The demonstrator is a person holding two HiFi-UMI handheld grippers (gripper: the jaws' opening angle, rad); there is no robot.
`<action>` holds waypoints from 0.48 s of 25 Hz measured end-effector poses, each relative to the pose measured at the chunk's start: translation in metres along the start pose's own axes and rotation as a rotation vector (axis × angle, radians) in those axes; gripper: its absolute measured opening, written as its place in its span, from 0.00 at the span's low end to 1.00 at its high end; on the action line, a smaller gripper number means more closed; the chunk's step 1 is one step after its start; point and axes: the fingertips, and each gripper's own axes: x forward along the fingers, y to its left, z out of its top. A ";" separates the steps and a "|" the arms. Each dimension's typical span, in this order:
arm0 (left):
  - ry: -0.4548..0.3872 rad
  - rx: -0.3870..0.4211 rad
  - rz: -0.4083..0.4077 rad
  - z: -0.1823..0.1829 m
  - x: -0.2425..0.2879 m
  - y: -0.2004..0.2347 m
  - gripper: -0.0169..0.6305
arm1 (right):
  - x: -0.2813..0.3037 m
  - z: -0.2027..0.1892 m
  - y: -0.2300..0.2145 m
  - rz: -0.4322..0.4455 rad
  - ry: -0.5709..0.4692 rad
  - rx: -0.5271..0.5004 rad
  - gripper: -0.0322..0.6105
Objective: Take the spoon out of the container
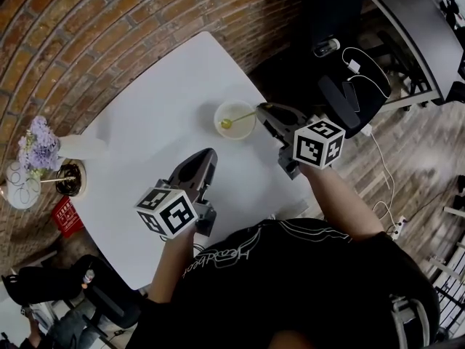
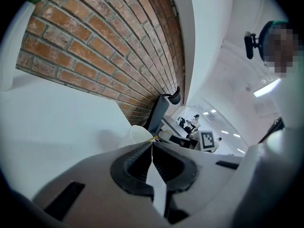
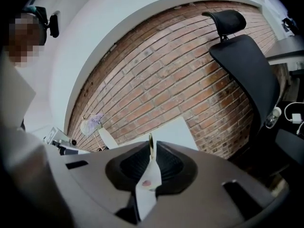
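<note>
Right gripper clamped on spoon handle, spoon end in container.
Your right gripper (image 1: 264, 110) pinches the thin handle of the spoon (image 1: 242, 118); its bowl end lies inside the white container (image 1: 245, 134) just ahead of those jaws, on the white table (image 1: 160, 115). Your left gripper (image 1: 209, 155) is closed, holding nothing, near the container.

Black short-sleeved T-shirt (image 1: 320, 289) — white cursive lettering (image 1: 218, 259), thin white lines (image 1: 305, 227) across the front
</note>
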 end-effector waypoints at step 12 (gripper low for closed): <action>-0.034 -0.003 0.019 0.003 -0.019 -0.004 0.04 | -0.003 0.003 0.006 -0.045 -0.014 -0.002 0.05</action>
